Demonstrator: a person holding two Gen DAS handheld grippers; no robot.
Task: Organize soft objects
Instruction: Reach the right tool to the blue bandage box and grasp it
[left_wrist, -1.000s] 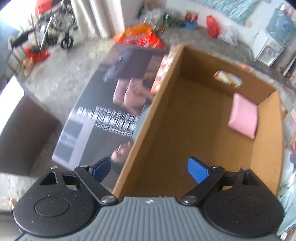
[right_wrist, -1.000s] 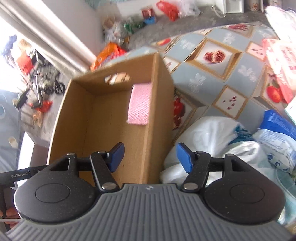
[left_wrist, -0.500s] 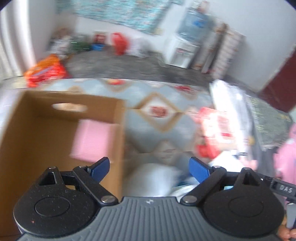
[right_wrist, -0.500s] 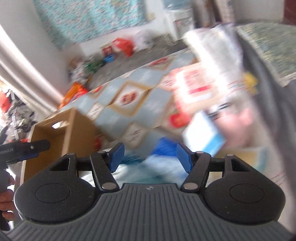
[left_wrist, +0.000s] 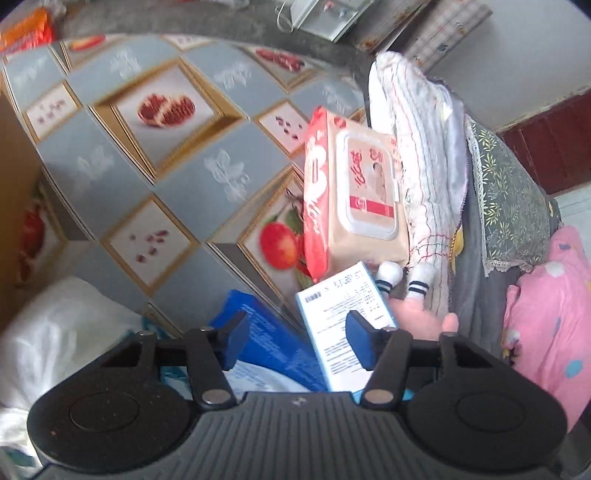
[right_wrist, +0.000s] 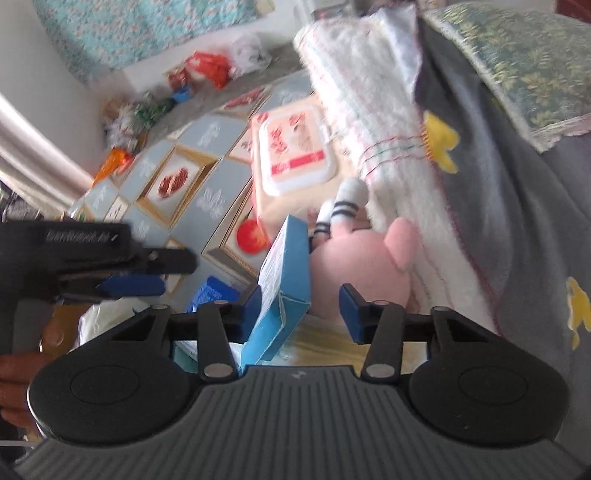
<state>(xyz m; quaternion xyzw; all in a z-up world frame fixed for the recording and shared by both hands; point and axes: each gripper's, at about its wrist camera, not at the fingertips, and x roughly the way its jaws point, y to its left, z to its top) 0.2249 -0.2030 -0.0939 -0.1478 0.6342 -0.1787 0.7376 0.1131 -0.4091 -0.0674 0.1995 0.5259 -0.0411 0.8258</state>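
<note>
Left wrist view: the left gripper (left_wrist: 293, 341) has its jaws part open and closing, the blue pads clear of everything. Beneath the gap lie a dark blue pack (left_wrist: 273, 343) and a light blue box (left_wrist: 341, 317), whose printed label is too small to read. The box's long axis runs from near to far. Beyond it, a pink plush toy (left_wrist: 417, 314) points its striped feet away. A wipes pack (left_wrist: 354, 192) carries red script, unreadable.

Right wrist view: the right gripper (right_wrist: 301, 306) is likewise part open and closing. The light blue box (right_wrist: 284, 284) stands tilted just beside the left pad; contact cannot be told. The pink plush toy (right_wrist: 365, 258) lies just beyond, against a folded white towel (right_wrist: 369, 110). The left gripper (right_wrist: 122, 273) shows blurred white lettering, unreadable.
</note>
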